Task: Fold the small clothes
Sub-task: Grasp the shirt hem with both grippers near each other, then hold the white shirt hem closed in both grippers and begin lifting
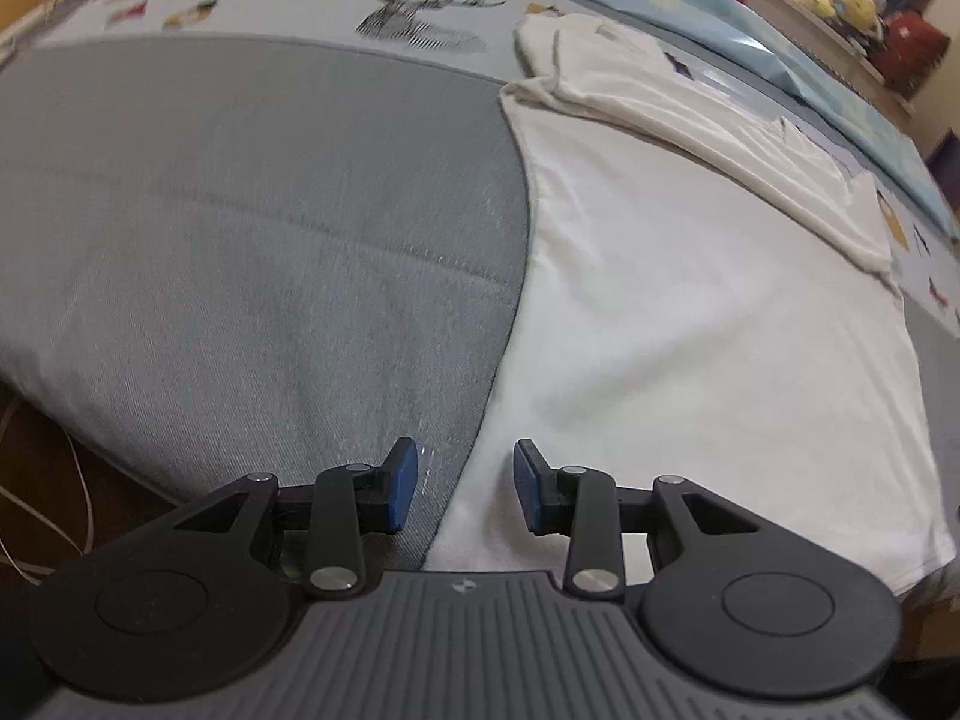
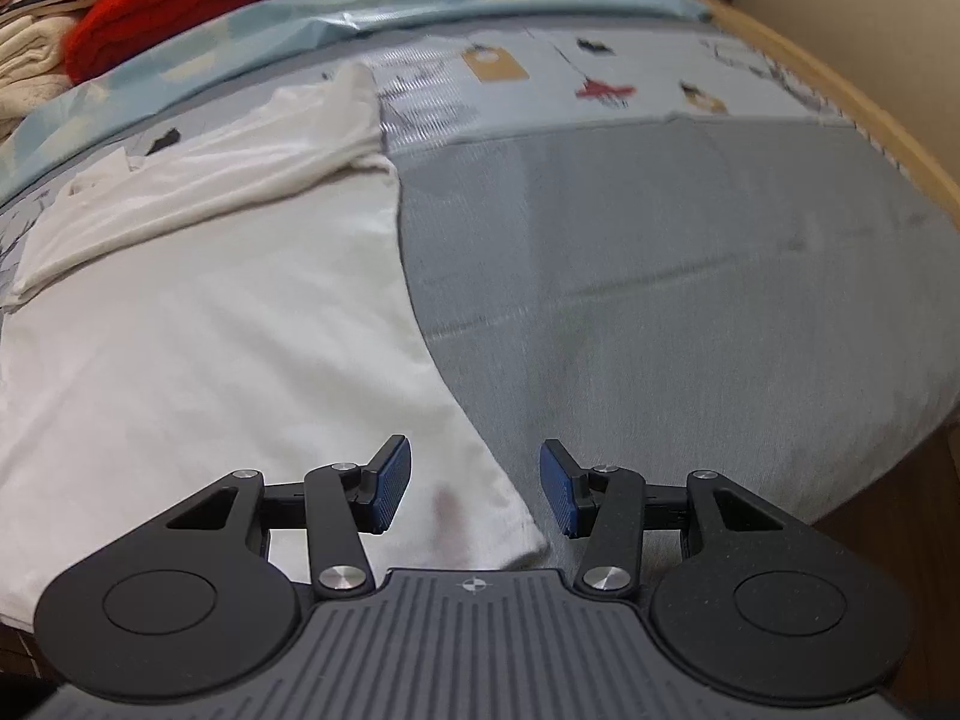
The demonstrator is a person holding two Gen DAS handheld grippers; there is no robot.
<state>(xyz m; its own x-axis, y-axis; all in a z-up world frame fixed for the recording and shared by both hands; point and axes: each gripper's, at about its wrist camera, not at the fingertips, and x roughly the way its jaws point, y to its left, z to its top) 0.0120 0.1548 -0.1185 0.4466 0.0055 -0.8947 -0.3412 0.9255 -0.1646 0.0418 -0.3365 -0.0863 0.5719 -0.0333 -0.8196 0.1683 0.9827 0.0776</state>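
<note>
I am seeing the white cotton T-shirt (image 1: 690,312) lying on the grey bed cover (image 1: 258,228), far part folded over, near hem flat. Left hand-held gripper (image 1: 462,487) and right hand-held gripper (image 2: 474,487) are hovering apart, empty; most folds seemingly remaining.

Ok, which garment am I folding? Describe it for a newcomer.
On the bed, find the grey sheet panel. The white T-shirt lies flat on it, sleeves already folded inward at the far end. Unlike the red clothes piled beyond, it's spread out alone.

Both wrist views look low and close across the bed (image 1: 240,240), sharing the white garment (image 2: 210,330).
</note>
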